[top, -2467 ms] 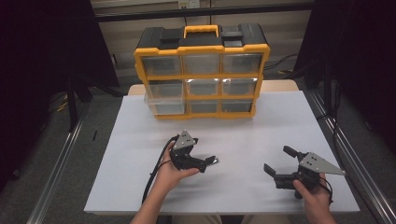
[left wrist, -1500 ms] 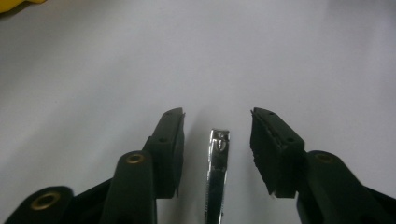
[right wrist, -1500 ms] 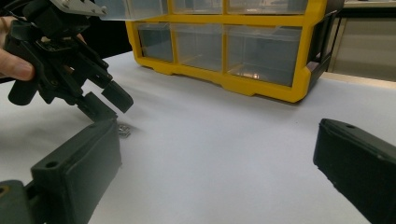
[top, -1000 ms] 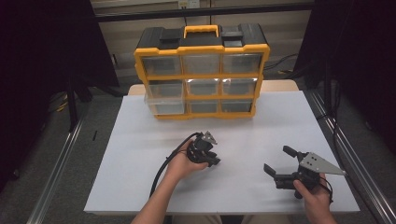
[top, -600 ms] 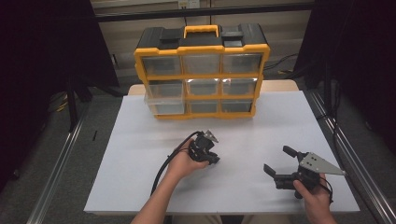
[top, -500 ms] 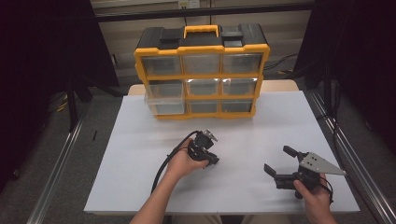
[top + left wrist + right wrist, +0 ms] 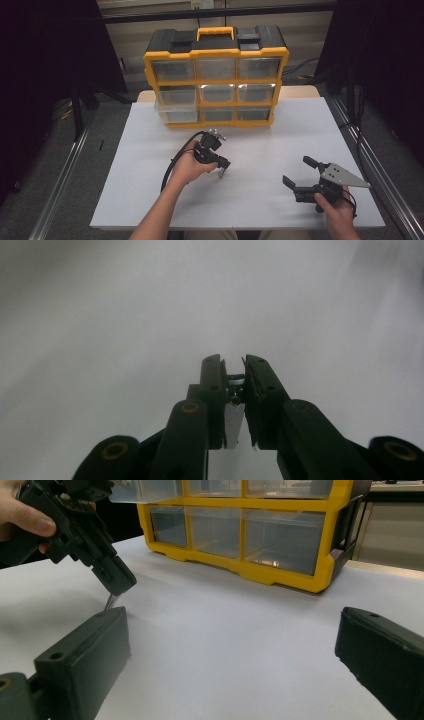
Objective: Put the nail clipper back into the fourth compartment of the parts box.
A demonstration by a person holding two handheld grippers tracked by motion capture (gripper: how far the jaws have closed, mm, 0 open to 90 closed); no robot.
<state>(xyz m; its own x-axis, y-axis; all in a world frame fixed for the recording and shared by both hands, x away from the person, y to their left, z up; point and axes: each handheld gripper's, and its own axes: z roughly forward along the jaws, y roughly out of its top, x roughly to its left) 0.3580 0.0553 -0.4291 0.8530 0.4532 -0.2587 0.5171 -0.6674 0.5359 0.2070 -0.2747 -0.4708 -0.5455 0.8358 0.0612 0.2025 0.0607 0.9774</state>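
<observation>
My left gripper (image 7: 222,166) hangs just above the white table top (image 7: 140,170) near its middle, tilted down. It is shut on a small thin shiny metal piece (image 7: 234,416), which pokes out below the jaws (image 7: 220,173). The right gripper view shows the left gripper (image 7: 118,587) at upper left with the metal piece (image 7: 110,601) under it, just off the surface. My right gripper (image 7: 299,171) rests low at the front right, held by a hand, open with nothing between its jaws (image 7: 230,627).
A yellow and black drawer organiser (image 7: 216,75) with clear drawers stands at the back of the table. One clear drawer (image 7: 172,107) on its left side sticks out a little. A black cable (image 7: 175,162) trails from the left gripper. Metal rails (image 7: 65,170) run along both sides.
The left hand has rolled over and tipped the gripper downward, then lifted it slightly off the table with the metal piece in its jaws. The right gripper has stayed where it was.
</observation>
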